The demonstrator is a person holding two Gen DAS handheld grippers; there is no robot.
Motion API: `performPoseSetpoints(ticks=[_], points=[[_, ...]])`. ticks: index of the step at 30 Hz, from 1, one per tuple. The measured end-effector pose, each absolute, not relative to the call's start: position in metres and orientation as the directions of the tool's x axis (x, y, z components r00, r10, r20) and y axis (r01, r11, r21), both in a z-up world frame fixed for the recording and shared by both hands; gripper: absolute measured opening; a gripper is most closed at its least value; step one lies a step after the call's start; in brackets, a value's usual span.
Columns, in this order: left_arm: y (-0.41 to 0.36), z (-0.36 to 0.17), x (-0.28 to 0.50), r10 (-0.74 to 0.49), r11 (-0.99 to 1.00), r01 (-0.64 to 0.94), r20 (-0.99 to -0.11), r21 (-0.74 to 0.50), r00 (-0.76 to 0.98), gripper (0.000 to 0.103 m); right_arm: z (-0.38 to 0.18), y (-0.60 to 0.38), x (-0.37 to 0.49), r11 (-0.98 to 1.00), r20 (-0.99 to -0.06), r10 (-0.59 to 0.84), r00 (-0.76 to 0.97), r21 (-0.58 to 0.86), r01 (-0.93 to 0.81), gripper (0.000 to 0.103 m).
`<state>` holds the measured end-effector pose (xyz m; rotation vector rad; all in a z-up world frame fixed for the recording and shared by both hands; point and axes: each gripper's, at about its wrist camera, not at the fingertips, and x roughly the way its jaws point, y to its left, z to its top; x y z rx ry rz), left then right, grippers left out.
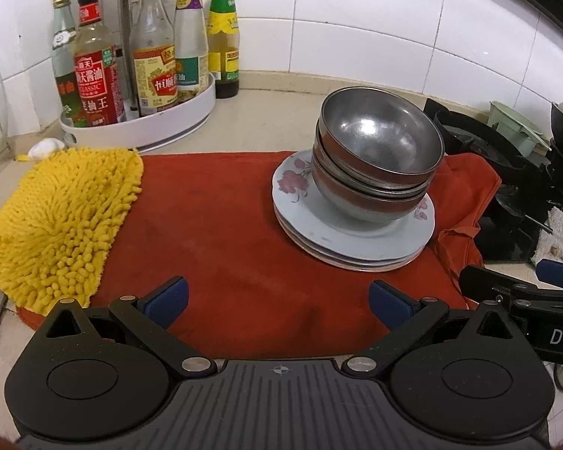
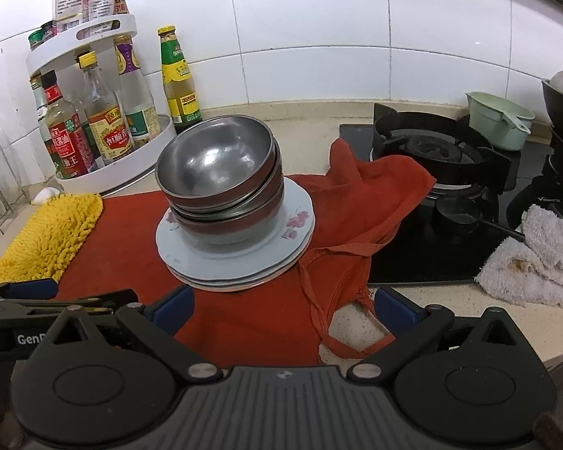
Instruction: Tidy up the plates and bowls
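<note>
Nested steel bowls [image 1: 379, 157] are sitting on stacked floral plates [image 1: 356, 232] on red cloth [image 1: 225, 225], both hand-held grippers, left [image 1: 279, 298] and right [image 2: 285, 305], spread empty.

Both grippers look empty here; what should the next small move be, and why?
Probably bring the open right gripper forward to the rim of the top nested steel bowl. The bowls sit askew on the stacked floral white plates, and the left gripper is open and empty too.

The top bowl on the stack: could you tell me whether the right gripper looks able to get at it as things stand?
Probably yes. The right gripper is open and empty, and only bare red cloth lies between it and the plates. The top bowl sits tilted with its rim exposed, nothing covering it.
</note>
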<state>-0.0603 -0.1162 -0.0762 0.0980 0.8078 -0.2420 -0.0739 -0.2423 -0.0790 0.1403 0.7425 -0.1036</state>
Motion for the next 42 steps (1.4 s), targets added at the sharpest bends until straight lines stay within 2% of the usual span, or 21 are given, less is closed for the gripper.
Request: performPoseSetpoints(ticks=[42], points=[[-0.122, -0.079, -0.062, -0.186, 0.967, 0.254, -0.745, -0.023, 0.641, 0.102, -0.084, -0.252, -0.075, 0.98, -0.695, -0.068, 0.715, 0.088, 0.178, 0.099]])
